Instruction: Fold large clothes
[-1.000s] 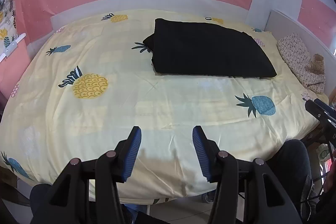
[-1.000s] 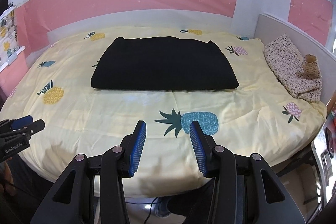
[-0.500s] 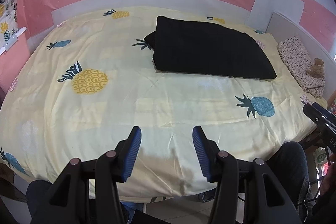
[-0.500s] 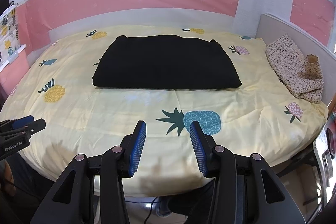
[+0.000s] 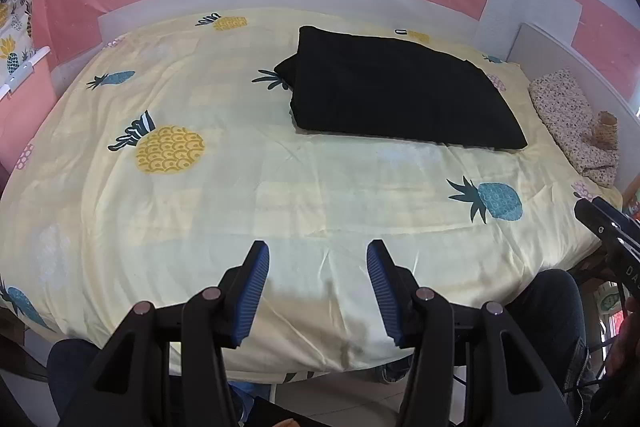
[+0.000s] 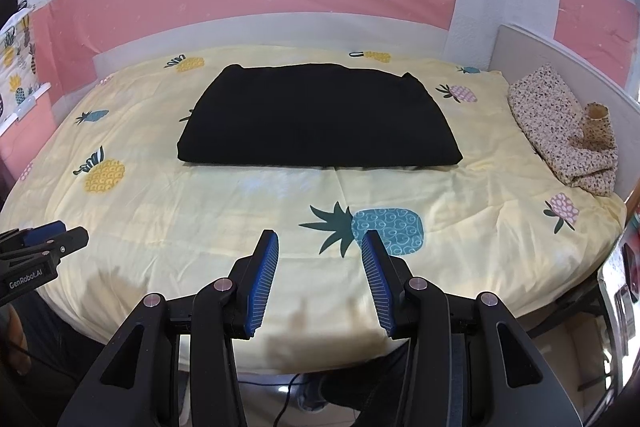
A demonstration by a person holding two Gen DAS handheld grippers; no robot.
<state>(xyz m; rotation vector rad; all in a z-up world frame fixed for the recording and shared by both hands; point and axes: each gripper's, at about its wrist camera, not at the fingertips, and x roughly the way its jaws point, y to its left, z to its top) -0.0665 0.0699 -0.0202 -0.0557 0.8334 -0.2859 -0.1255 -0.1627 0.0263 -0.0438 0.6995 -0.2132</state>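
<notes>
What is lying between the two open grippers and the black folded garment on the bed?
Nothing visible. Between the left gripper, the right gripper and the black garment there is only bare pineapple-print bed sheet. The floral cloth lies far to the right, against the bed's end board, out of the path.

Your black fabric garment (image 6: pixel 318 117), folded into a flat, broad rectangle, lies on the far half of the pineapple-print yellow bedsheet (image 6: pixel 224 211), long edge toward you.
</notes>
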